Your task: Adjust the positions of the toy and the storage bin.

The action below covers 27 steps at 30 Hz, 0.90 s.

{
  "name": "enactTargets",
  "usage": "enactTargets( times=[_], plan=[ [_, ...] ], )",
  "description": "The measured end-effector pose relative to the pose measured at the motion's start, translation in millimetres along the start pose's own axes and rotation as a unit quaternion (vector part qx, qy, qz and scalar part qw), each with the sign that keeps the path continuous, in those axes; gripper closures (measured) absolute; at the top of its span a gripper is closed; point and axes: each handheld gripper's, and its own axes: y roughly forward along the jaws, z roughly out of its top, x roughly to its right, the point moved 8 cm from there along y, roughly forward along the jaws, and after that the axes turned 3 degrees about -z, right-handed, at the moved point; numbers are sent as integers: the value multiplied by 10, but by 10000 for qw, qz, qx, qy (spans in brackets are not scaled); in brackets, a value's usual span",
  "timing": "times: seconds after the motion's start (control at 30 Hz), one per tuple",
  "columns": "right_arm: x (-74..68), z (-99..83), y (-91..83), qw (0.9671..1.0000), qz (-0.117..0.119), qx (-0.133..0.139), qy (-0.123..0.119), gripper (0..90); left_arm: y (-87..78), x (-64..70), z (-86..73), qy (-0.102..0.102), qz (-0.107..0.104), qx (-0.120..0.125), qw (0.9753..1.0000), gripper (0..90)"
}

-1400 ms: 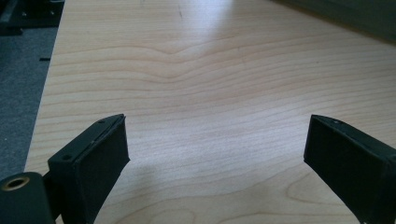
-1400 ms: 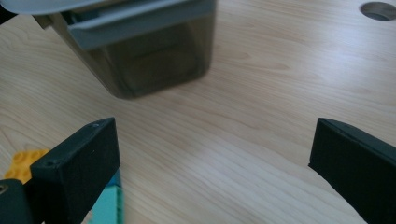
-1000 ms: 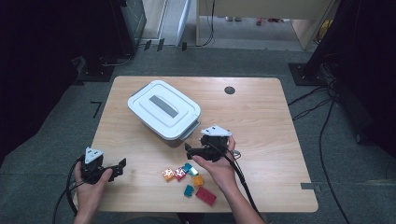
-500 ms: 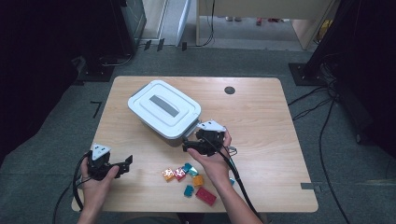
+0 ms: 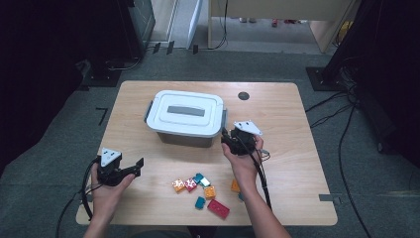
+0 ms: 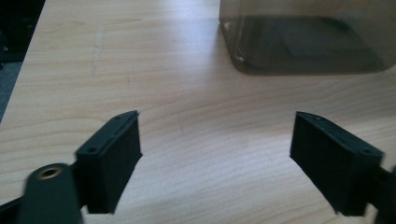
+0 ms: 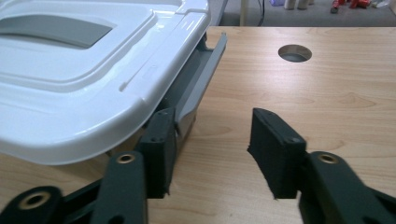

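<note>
- Since the earlier frames the right gripper point(image 5: 229, 140) has travelled from beside the bricks toward the far side, up to the box's right end, and the left gripper point(image 5: 132, 168) has drifted slightly right along the near-left part of the table point(image 5: 282, 119).
- Right gripper's jaws stand apart; in the right gripper view point(image 7: 210, 154) one jaw sits right against the grey latch point(image 7: 201, 74) under the lid's edge, the other over bare wood, nothing clamped between them.
- Left gripper point(image 6: 217, 158) is spread wide over bare wood, holding nothing, aimed toward the box's near wall.
- Storage box point(image 5: 185, 121) sits at the middle of the table, a little to the far side, with its white lid point(image 5: 163, 119) on; its long axis runs left to right, slightly skewed, and the lid's grey handle strip runs along that axis.
- Coloured bricks point(image 5: 200, 187) lie scattered near the table's near edge, between the two forearms, well apart from the box.
- Round cable hole point(image 5: 243, 95) lies at the far side, right of the box.
</note>
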Motion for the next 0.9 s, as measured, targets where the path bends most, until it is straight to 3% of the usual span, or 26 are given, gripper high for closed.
enactTargets(
  times=[0.17, 0.23, 0.37, 0.53, 0.67, 0.8, 0.9],
  plan=[
    [-18, 22, 26, 9999, 85, 105, -57, 639, 18, -74, 153, -523, -57, 349, 9980, 442],
    [-42, 18, 51, 9999, 112, 117, -60, 660, 31, -83, 228, -620, -113, 496, 9968, 513],
    [-41, 32, 79, 9998, 43, 172, -19, 673, 67, -2, 395, -417, -182, 711, 9964, 578],
    [-26, 49, 104, 9998, -7, 206, 60, 724, 154, 39, 591, -357, -21, 866, 9956, 621],
    [-26, 56, 123, 9995, 145, 196, 211, 829, 257, 42, 658, -344, 73, 819, 9960, 643],
    [-14, 59, 125, 9987, 306, 177, 360, 839, 344, 66, 673, -366, 78, 789, 9962, 644],
    [3, 56, 121, 9983, 409, 170, 380, 840, 389, 100, 708, -387, -37, 891, 9953, 629]
  ],
)
